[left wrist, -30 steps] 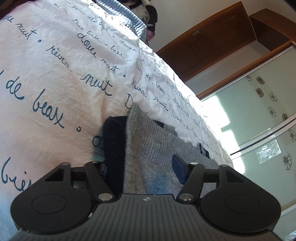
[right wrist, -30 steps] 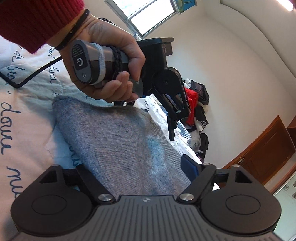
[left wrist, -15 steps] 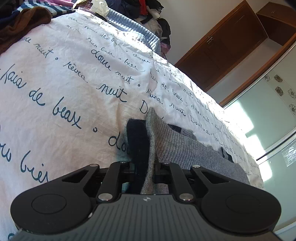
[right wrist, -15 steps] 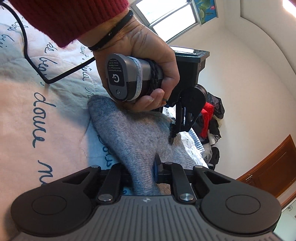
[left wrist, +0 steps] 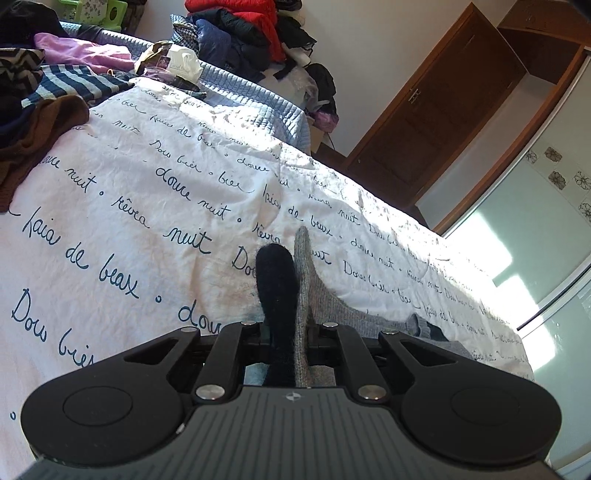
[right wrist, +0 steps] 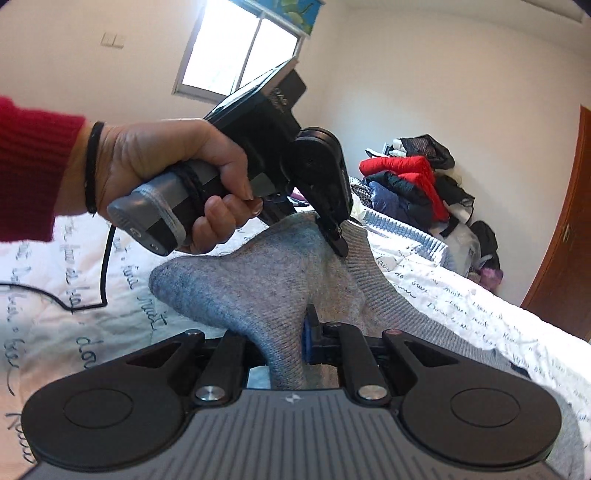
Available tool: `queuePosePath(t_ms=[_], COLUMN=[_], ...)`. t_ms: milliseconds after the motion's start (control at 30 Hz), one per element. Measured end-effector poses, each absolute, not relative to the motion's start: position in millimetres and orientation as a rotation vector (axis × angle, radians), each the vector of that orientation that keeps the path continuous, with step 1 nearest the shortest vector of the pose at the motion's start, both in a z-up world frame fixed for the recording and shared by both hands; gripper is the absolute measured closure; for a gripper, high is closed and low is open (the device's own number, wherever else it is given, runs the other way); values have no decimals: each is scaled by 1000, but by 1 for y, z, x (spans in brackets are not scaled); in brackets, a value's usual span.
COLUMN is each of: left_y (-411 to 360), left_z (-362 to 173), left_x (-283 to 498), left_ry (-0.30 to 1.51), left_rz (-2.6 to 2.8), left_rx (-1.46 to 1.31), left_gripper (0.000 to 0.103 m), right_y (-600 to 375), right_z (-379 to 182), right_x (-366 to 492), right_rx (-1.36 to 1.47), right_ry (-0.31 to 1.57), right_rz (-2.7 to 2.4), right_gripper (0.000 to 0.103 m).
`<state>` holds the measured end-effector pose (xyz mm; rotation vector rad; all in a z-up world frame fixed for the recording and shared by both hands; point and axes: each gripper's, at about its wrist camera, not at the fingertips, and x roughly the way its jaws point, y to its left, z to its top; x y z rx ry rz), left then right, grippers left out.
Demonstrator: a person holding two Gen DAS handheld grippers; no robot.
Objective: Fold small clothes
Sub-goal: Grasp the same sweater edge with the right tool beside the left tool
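Observation:
A grey knitted garment (right wrist: pixel 258 280) with a dark navy part (left wrist: pixel 277 288) lies on the white bed sheet with blue script (left wrist: pixel 147 192). My left gripper (left wrist: pixel 286 328) is shut on its edge, pinching the grey ribbed knit (left wrist: pixel 303 280) and the navy part together, lifted off the sheet. My right gripper (right wrist: pixel 286 332) is shut on another bunch of the same grey knit and holds it raised. In the right wrist view the left gripper (right wrist: pixel 338 240), held by a hand in a red sleeve, grips the cloth just beyond.
A heap of clothes with a red jacket (left wrist: pixel 255 22) lies at the far end of the bed, also in the right wrist view (right wrist: pixel 406 173). Striped and brown garments (left wrist: pixel 44 110) lie at the left. A wooden door (left wrist: pixel 443 110) and glass wardrobe panels (left wrist: pixel 535 229) stand on the right.
Both grippers were open over the flat garment, then closed on its edge. Both have since lifted the cloth up off the sheet.

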<state>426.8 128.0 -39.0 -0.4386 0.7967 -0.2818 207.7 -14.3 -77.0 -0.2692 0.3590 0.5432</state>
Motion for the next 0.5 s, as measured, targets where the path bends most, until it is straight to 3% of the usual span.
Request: queuePosePath(t_ms=[300,500], left_y=[97,63], left_z=[-9,12], left_x=[420,416], left_ry=[751,723], left_rz=[-254,-275], left_rx=[-450,-422], left_gripper=[91,91], right_y=[-80,-116], right_z=[-57,-54], right_x=[214,209], right_rx=[63,134], right_ry=[407,376], right_rz=[536,493], right_gripper=[94,96])
